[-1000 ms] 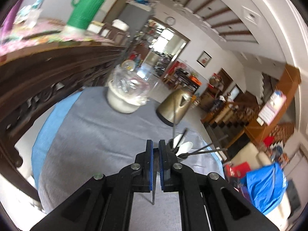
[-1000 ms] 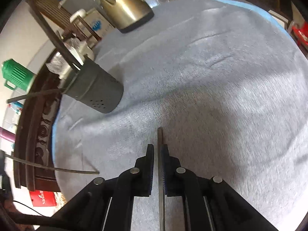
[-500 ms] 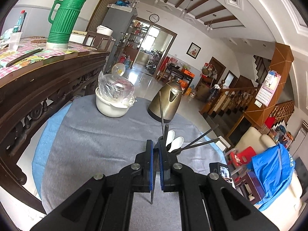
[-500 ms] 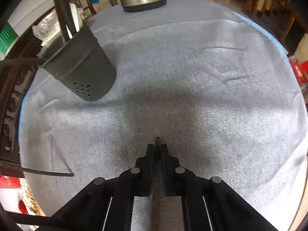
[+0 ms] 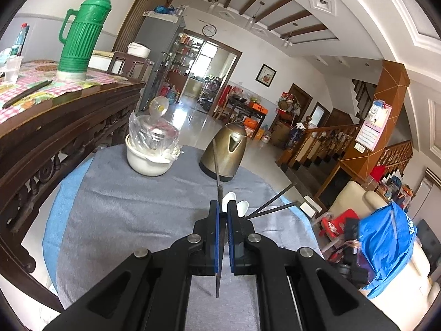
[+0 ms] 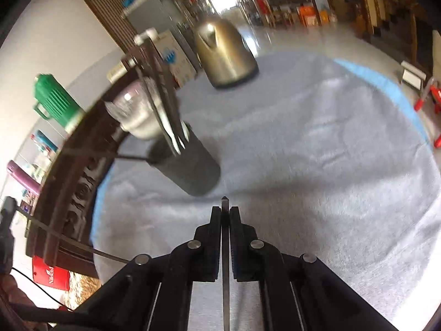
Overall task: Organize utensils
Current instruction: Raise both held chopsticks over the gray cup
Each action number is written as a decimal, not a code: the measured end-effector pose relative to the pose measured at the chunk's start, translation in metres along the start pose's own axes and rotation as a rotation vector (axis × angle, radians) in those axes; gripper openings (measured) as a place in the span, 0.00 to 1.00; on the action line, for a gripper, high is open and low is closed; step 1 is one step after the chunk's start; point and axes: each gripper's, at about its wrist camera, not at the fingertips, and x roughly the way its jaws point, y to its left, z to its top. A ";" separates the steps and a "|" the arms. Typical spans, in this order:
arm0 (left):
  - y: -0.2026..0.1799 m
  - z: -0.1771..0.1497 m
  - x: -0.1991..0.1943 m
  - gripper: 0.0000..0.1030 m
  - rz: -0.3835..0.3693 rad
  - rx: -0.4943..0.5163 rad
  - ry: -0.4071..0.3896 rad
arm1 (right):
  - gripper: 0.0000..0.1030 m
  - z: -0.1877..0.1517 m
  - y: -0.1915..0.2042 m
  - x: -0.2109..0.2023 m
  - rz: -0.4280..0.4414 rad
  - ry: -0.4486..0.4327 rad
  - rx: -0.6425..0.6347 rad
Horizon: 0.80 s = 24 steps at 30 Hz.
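the left gripper is pressed together on a thin flat metal utensil, which runs between the blue pads and sticks out behind them. just past its tips, white spoon heads and dark handles fan out to the right; the holder they stand in is hidden by the gripper in this view. farther back on the grey cloth of the desk sit a white bowl covered with clear plastic and a brass-coloured kettle. a green flask stands on the dark wooden table at the left.

the right gripper pinches another thin metal utensil, its pointed end just proud of the tips. this view is blurred. ahead and to the left a dark grey holder appears tilted above the cloth, with several utensils poking out of its mouth. the kettle sits beyond it, well apart, and the bowl lies behind the holder.
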 end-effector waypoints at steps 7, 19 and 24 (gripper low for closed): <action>-0.014 0.018 -0.004 0.05 -0.014 0.038 -0.025 | 0.06 0.020 0.034 -0.062 0.057 -0.180 -0.042; -0.044 0.087 -0.019 0.05 -0.033 0.080 -0.142 | 0.06 0.068 0.095 -0.148 0.084 -0.482 -0.117; -0.062 0.117 -0.015 0.05 -0.019 0.098 -0.219 | 0.06 0.092 0.124 -0.168 0.043 -0.579 -0.172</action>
